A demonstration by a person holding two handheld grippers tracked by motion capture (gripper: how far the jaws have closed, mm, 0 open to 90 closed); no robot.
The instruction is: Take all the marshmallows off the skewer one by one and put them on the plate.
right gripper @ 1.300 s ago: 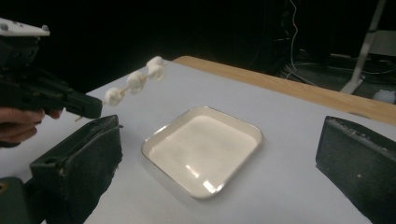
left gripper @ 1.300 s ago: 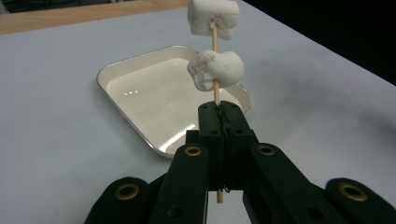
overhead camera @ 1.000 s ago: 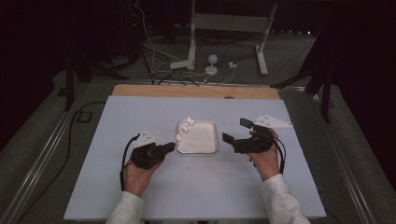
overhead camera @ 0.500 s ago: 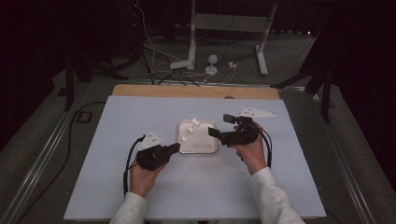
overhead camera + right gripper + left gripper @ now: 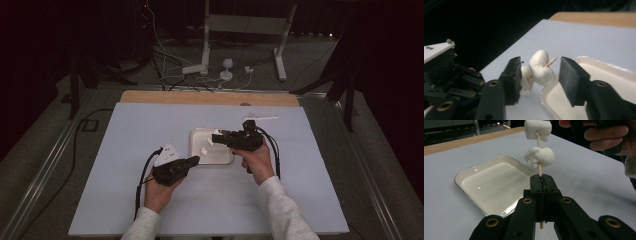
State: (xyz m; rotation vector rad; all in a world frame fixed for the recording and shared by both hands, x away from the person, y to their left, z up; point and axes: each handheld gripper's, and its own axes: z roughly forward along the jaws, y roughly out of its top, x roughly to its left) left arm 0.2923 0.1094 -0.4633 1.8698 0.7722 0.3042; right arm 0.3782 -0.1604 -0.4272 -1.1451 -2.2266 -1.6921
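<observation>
My left gripper [image 5: 542,178] is shut on a thin wooden skewer [image 5: 539,168] that stands up from its jaws. Two white marshmallows are threaded on it, an upper one [image 5: 537,129] and a lower one [image 5: 540,157]. In the high view the left gripper [image 5: 192,161] holds the skewer at the near left edge of a white tray [image 5: 223,156]. My right gripper [image 5: 539,67] has just been closing. The upper marshmallow [image 5: 541,67] sits between its jaws with a gap at the right pad [image 5: 570,80]. The skewer tip [image 5: 552,61] pokes out of that marshmallow.
The tray [image 5: 469,172] lies empty and glossy in the middle of the pale blue table [image 5: 150,125]. A wooden strip [image 5: 200,97] runs along the far edge. Beyond it stand a white stand [image 5: 207,45] and loose cables [image 5: 165,75] on the floor.
My right gripper has moved left across the tray to the skewer, and its jaws have narrowed around the upper marshmallow. The left gripper has stayed put with the skewer.
</observation>
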